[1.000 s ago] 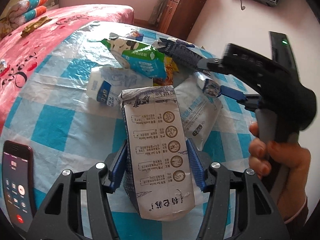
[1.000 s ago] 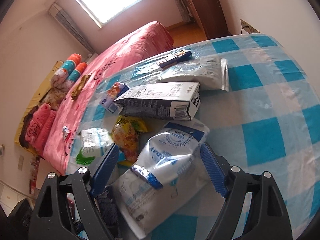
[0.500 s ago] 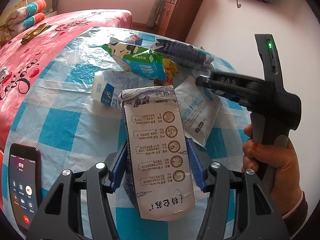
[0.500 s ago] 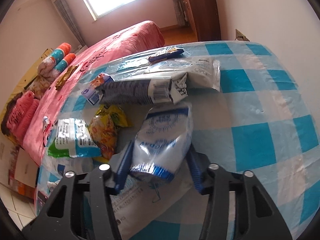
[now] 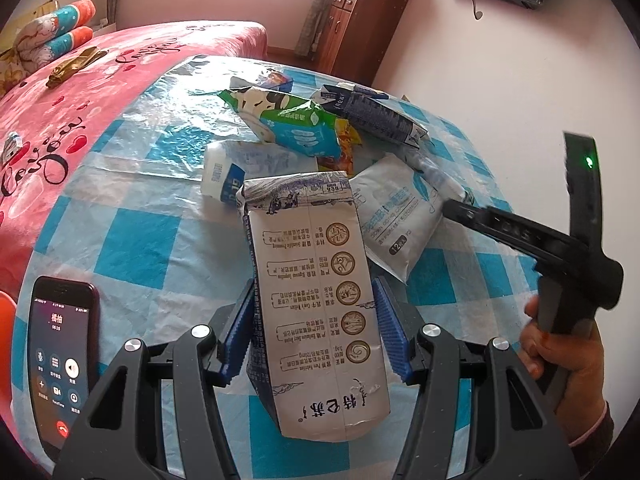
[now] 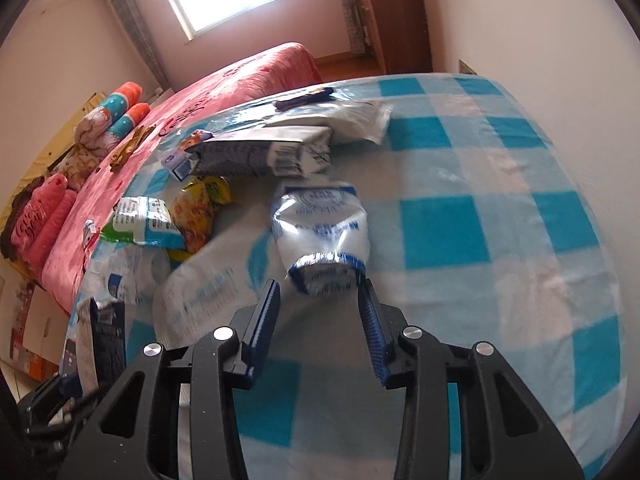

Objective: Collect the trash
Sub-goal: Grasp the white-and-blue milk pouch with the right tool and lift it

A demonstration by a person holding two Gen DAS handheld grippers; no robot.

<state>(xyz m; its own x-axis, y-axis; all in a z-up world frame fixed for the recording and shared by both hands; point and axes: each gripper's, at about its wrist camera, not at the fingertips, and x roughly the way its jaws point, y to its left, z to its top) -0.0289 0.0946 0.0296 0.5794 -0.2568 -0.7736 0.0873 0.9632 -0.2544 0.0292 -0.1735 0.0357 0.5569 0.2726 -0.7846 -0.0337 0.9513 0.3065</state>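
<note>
My left gripper (image 5: pixel 316 324) is shut on a grey and white milk carton (image 5: pixel 316 280) and holds it over the blue checked table (image 5: pixel 132 240). My right gripper (image 6: pixel 320 308) is shut on the end of a crumpled white and blue pouch (image 6: pixel 320 236), lifted off the table. In the left wrist view the right gripper's black body (image 5: pixel 560 240) and the hand on it show at the right. More trash lies ahead: a green and blue wet-wipe pack (image 5: pixel 292 124), a dark carton (image 5: pixel 372 114), a flat white bag (image 5: pixel 400 220) and a white bottle (image 5: pixel 224 172).
A phone (image 5: pixel 60 356) with a call screen lies at the table's near left. A pink bed (image 5: pixel 80 92) runs along the left side. A wooden cabinet (image 5: pixel 356 32) stands behind the table. A yellow snack wrapper (image 6: pixel 200 208) lies between the packs.
My right gripper has closed on the white and blue pouch and pulled it back and up, crumpling it. My left gripper keeps holding the milk carton.
</note>
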